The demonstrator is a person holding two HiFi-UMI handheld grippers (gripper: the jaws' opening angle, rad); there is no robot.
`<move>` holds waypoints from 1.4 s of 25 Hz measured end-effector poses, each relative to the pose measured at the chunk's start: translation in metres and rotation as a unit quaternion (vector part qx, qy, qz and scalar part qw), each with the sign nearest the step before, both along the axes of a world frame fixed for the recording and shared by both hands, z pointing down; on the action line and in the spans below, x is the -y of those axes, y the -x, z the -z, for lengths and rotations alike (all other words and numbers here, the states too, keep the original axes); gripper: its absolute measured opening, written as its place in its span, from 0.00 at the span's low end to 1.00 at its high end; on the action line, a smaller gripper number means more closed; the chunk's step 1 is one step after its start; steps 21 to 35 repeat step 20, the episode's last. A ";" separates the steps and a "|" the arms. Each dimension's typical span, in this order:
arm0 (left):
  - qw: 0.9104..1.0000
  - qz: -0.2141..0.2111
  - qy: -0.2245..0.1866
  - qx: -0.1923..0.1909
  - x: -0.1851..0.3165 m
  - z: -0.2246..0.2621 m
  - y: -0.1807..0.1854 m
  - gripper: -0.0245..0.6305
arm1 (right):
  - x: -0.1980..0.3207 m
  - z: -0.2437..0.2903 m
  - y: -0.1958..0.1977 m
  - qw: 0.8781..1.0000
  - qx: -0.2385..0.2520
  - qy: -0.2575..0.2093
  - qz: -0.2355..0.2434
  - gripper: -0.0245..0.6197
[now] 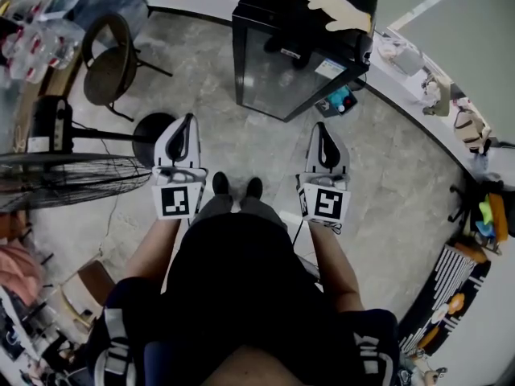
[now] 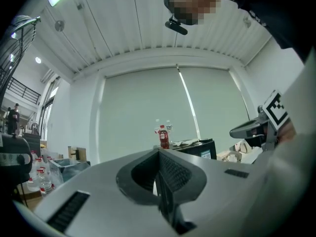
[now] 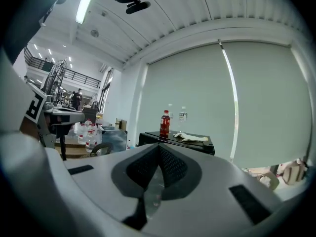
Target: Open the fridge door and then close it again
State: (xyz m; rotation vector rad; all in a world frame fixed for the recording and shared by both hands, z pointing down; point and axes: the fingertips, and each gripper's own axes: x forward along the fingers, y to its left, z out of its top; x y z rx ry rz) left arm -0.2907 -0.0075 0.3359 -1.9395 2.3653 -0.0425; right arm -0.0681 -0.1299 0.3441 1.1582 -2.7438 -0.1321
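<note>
The small black fridge (image 1: 290, 63) with a glass door stands on the floor ahead of me, door closed. A white glove (image 1: 342, 10) lies on its top beside a red drink bottle (image 3: 165, 124) and a clear bottle (image 3: 182, 115). My left gripper (image 1: 190, 119) and right gripper (image 1: 321, 125) are held side by side at waist height, pointing at the fridge and well short of it. Both are shut with nothing between the jaws. In the left gripper view the fridge (image 2: 200, 148) shows beyond the closed left gripper (image 2: 159, 154); in the right gripper view the fridge (image 3: 148, 138) lies past the right gripper (image 3: 159, 149).
A standing fan (image 1: 72, 179) with a round black base (image 1: 153, 131) is close on my left. A chair (image 1: 109, 59) and several water bottles (image 1: 32, 43) lie further left. Clutter lines the wall (image 1: 463, 127) on the right.
</note>
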 end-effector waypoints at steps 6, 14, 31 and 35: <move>1.000 0.003 0.005 -0.001 -0.005 -0.002 -0.002 0.07 | 0.001 -0.003 -0.005 1.000 -0.009 0.002 0.000 0.07; 1.000 0.004 0.008 0.000 -0.007 -0.003 -0.002 0.07 | -0.002 -0.005 -0.002 1.000 -0.009 0.010 0.006 0.07; 1.000 0.003 0.008 0.000 -0.005 -0.003 -0.001 0.07 | 0.001 -0.007 -0.002 1.000 -0.014 0.011 0.009 0.07; 1.000 0.003 0.008 0.000 -0.005 -0.003 -0.001 0.07 | 0.001 -0.007 -0.002 1.000 -0.014 0.011 0.009 0.07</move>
